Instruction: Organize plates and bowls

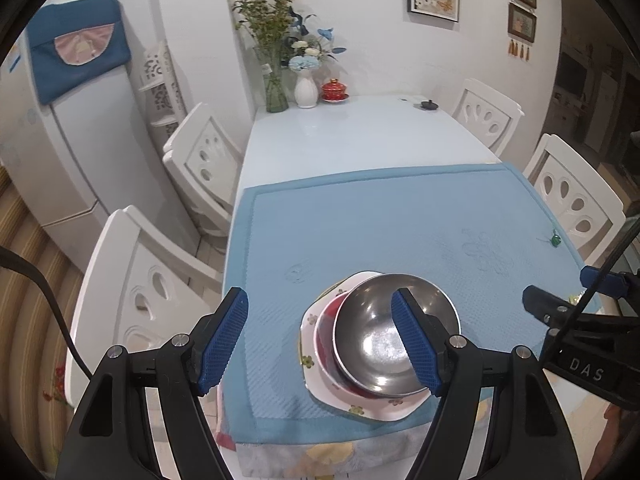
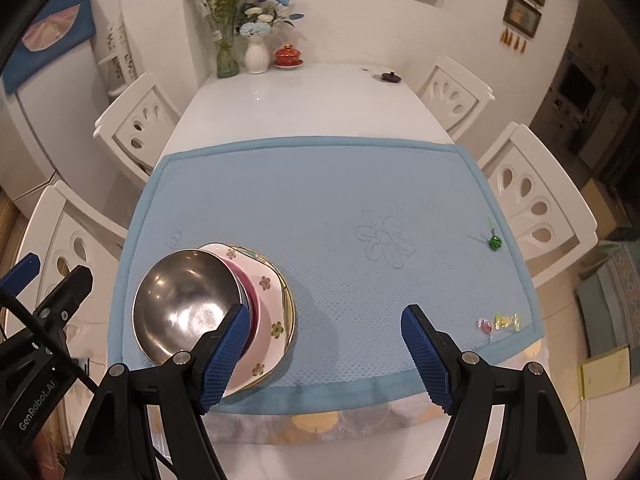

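A steel bowl tops a stack near the front edge of the blue mat. Under it sit a red-and-pink bowl and a white flowered plate. My left gripper hovers open over the stack's left side with nothing between its fingers; its right finger overlaps the steel bowl in this view. In the right wrist view the steel bowl, pink bowl, flowered plate and a gold-rimmed plate beneath lie to the left. My right gripper is open over bare mat, just right of the stack.
Wrapped candies and a small green trinket lie on the mat's right side. Vases of flowers, a red lidded cup and a small black object stand at the table's far end. White chairs flank both sides.
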Tool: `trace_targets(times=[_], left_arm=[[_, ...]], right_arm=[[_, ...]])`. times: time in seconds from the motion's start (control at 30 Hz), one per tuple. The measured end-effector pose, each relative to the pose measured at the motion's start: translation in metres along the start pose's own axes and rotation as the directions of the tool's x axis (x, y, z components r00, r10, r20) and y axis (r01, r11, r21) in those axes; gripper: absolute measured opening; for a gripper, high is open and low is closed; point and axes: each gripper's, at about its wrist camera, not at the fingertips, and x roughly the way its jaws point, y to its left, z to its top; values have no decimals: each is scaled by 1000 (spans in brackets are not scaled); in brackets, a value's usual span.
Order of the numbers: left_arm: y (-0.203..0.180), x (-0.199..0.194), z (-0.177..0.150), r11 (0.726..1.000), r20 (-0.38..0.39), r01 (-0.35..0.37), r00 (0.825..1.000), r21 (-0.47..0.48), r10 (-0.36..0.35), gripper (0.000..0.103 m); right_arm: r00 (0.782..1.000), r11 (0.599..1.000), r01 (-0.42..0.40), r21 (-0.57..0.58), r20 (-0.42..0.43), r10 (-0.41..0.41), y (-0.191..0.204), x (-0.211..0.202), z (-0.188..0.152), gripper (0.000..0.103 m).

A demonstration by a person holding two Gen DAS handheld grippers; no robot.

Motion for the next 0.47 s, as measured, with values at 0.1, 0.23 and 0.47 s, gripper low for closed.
trace_targets(times=[0.1,0.23,0.47], left_arm=[[-2,4,1,1000,-4,21,1000,7,-21,73],[-3,9,3,1000,-1,22,1000,6,-22,73],[-1,7,9,1000,37,-12,999,-26,13,73]], right_arm=[[1000,1000,7,0,-11,-7,5,1,-2,76],[1000,1000,20,-12,-7,-20,9,1,-5,76],[1000,999,22,-27,3,-22,7,-2,-5,76]])
